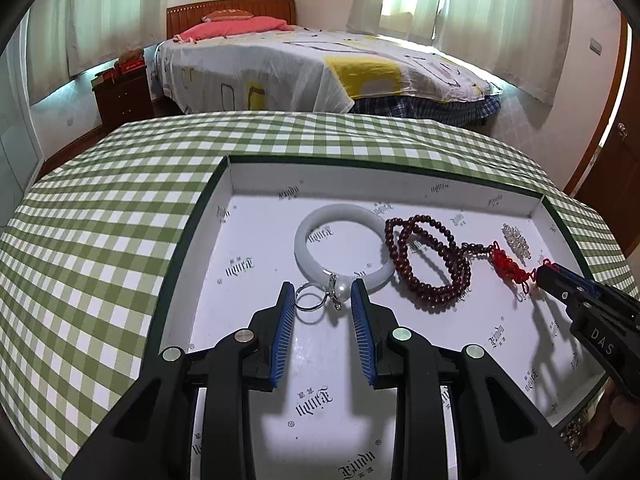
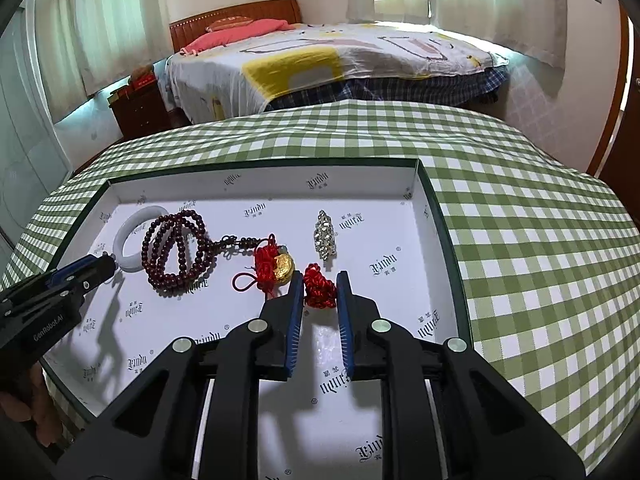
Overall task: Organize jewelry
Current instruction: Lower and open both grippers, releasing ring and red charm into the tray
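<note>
A white box tray (image 1: pixel 260 178) (image 2: pixel 260 184) with a dark green rim lies on the checked tablecloth. My left gripper (image 1: pixel 322 284) (image 2: pixel 105 265) is shut on a silver pearl ring (image 1: pixel 316 299), just above the tray floor and in front of a white jade bangle (image 1: pixel 301 246) (image 2: pixel 119 246). A string of dark red beads (image 1: pixel 430 264) (image 2: pixel 176 252) lies beside the bangle. My right gripper (image 2: pixel 319 274) (image 1: pixel 545 274) is shut on a red knotted cord (image 2: pixel 320 290) (image 1: pixel 508 266), next to a gold charm (image 2: pixel 283 269). A crystal bracelet (image 2: pixel 325 236) (image 1: pixel 517 240) lies beyond it.
The green-and-white checked tablecloth (image 1: pixel 100 240) (image 2: pixel 540 240) covers the table around the tray. A bed (image 1: pixel 280 64) stands behind the table, with a dark wooden nightstand (image 1: pixel 122 96) at its left. A person's hand (image 2: pixel 24 400) holds the left gripper.
</note>
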`<action>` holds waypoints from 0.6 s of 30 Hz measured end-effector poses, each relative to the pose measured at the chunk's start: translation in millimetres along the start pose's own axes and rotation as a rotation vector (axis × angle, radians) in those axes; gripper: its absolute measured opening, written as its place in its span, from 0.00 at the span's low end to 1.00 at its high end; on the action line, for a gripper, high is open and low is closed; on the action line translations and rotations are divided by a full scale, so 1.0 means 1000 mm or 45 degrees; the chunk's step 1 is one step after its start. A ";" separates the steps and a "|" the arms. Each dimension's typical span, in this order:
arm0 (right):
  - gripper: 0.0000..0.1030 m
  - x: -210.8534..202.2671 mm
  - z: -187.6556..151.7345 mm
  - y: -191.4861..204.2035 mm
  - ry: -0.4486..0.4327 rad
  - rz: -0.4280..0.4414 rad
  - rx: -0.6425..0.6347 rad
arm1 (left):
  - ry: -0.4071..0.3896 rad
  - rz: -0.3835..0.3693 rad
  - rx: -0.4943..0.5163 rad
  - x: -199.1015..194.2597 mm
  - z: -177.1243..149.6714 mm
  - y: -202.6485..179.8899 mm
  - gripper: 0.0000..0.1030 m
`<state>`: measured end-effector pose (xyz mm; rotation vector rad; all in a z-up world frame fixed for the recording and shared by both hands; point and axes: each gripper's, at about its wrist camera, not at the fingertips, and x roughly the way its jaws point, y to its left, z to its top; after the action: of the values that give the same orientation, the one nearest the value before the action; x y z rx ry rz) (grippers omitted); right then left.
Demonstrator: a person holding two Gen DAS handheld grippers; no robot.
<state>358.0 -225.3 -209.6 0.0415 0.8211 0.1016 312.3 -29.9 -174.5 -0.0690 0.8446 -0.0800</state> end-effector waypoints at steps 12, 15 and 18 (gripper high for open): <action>0.29 -0.029 -0.002 0.001 -0.087 0.019 0.012 | -0.045 -0.020 -0.011 -0.020 -0.003 0.007 0.42; 0.29 -0.045 -0.003 0.003 -0.125 0.022 0.009 | -0.073 -0.032 -0.019 -0.036 -0.004 0.010 0.42; 0.29 -0.063 -0.007 0.004 -0.158 0.027 0.016 | -0.109 -0.038 -0.021 -0.054 -0.009 0.012 0.42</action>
<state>309.4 -228.3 -168.2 0.0675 0.6975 0.1130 270.0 -13.4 -141.8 -0.1003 0.7588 -0.0974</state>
